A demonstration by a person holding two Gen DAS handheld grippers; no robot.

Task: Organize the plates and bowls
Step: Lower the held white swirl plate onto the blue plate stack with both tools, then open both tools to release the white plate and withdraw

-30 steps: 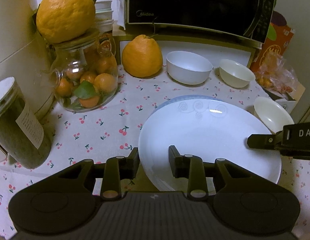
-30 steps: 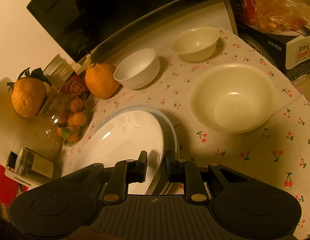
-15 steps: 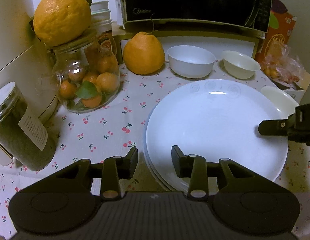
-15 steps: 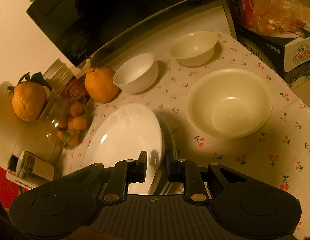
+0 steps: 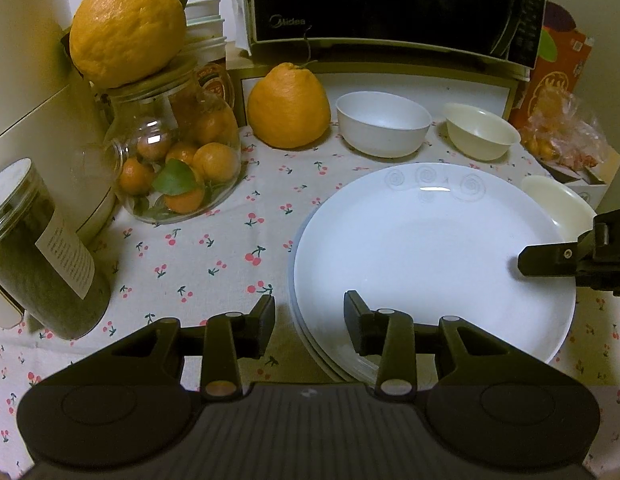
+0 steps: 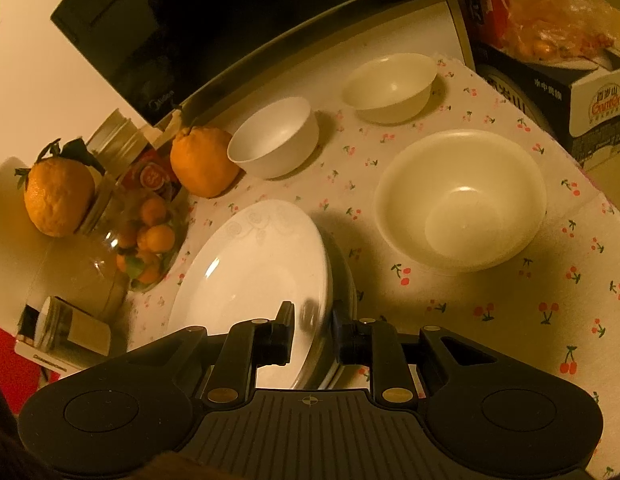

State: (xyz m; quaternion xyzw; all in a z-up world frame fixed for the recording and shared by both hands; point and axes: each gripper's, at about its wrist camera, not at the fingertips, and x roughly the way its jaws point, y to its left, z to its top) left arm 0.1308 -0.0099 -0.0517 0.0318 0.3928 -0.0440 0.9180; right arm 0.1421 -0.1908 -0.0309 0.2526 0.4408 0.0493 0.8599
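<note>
A stack of white plates [image 5: 422, 248] lies on the cherry-print cloth; it also shows in the right wrist view [image 6: 254, 268]. My right gripper [image 6: 312, 338] straddles the stack's right rim, its fingers on either side of the rim; one finger [image 5: 550, 258] shows over the plate in the left wrist view. My left gripper [image 5: 310, 324] is open and empty at the stack's near-left edge. A white bowl [image 5: 382, 122], a small cream bowl [image 5: 482, 130] and a large cream bowl [image 6: 462, 200] stand behind and right of the plates.
A glass jar of small oranges [image 5: 174, 160] with a big citrus on its lid stands at left, beside a dark jar [image 5: 38, 256]. Another citrus [image 5: 288, 106] sits before the microwave [image 5: 390, 4]. A box and bagged fruit [image 6: 558, 56] are at far right.
The top plate has come down from a tilt and now lies nearly flat on the plates below. Both grippers have kept their places at the stack's edges.
</note>
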